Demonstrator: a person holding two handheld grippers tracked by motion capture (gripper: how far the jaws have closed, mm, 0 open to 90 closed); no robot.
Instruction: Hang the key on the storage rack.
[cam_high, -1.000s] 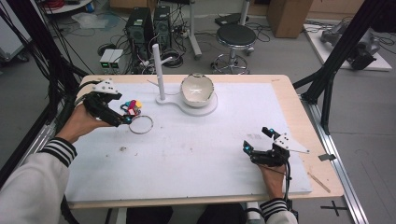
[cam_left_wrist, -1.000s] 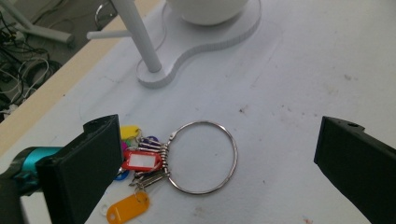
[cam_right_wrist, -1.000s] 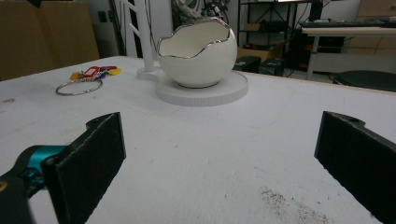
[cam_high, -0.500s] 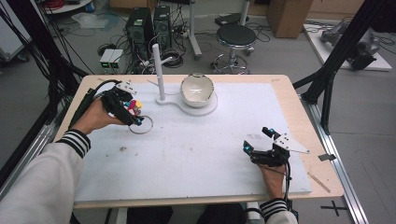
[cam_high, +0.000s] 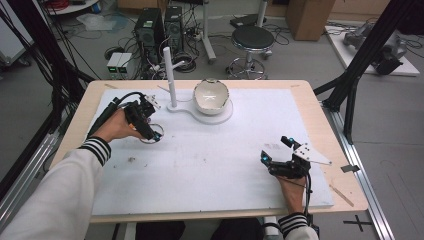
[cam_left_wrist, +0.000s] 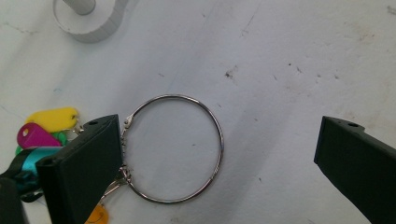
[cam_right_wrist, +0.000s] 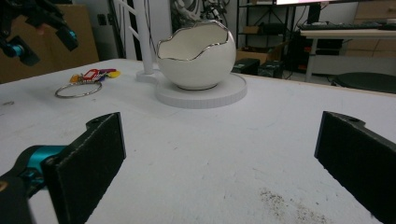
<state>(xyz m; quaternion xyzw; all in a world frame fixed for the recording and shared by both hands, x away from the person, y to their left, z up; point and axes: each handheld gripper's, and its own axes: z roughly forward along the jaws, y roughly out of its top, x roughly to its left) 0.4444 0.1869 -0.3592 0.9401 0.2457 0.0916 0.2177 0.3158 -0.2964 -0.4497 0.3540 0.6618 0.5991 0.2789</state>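
A metal key ring (cam_left_wrist: 221, 144) lies flat on the white mat, with yellow, magenta and other coloured tags (cam_left_wrist: 52, 118) bunched at its clasp side. My left gripper (cam_left_wrist: 217, 128) hovers open right over it: one jaw covers the clasp and tags, the other stands well off the ring's far side. From above, the left gripper (cam_high: 149, 129) sits on the ring (cam_high: 145, 141) at the table's left. My right gripper (cam_high: 274, 149) rests open near the front right, nothing between its jaws (cam_right_wrist: 220, 122). The right gripper view has the ring (cam_right_wrist: 76, 97) far off.
A white egg-shaped bowl (cam_high: 211, 96) stands on a round white base (cam_high: 227, 116) at the back middle, with a white upright post (cam_high: 169, 75) to its left. The white mat (cam_high: 225, 170) covers the wooden table. Cables, computers and a stool (cam_high: 252, 37) lie beyond the far edge.
My left gripper has moved right and down onto the ring, and now covers the tags in the high view. The right gripper has stayed put.
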